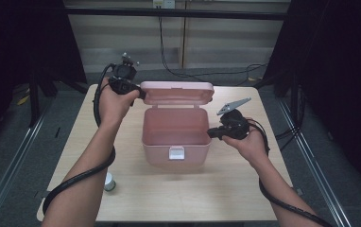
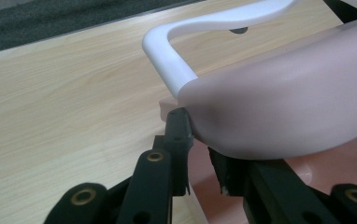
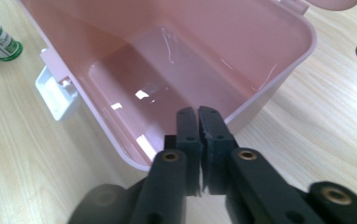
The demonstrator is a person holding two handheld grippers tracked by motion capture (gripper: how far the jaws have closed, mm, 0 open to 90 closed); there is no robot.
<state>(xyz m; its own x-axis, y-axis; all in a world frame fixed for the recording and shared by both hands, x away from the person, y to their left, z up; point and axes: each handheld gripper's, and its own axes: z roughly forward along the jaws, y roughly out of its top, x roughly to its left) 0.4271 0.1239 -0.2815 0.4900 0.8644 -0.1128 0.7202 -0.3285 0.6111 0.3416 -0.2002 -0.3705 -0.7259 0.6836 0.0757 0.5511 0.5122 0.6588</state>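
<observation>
A pink box (image 1: 176, 133) sits in the middle of the wooden counter (image 1: 244, 189). Its lid (image 1: 177, 92) stands up at the back, so the box is open. The inside of the box looks bare and shiny in the right gripper view.

The left gripper (image 1: 140, 92) is at the left end of the lid. In the left gripper view, its fingers (image 2: 179, 133) are close together with the pink edge of the lid between them. One finger touches the lid. The other finger is partly hidden under the lid, so it looks like the fingers pinch the lid. A white handle (image 2: 200, 32) curves up just past the fingers.

The right gripper (image 1: 212, 134) is just beside the right wall of the box. In the right gripper view, its fingers (image 3: 188, 126) are pressed together with nothing between them. Their tips sit just above the near rim of the box (image 3: 176, 93), and the hollow of the box is right past them.

A white latch (image 1: 176, 153) is on the front wall of the box, to the left of the right fingers in the right gripper view. A small white bottle with a green band (image 1: 109, 181) lies on the counter, well apart from both sets of fingers, beside the person's left forearm.
</observation>
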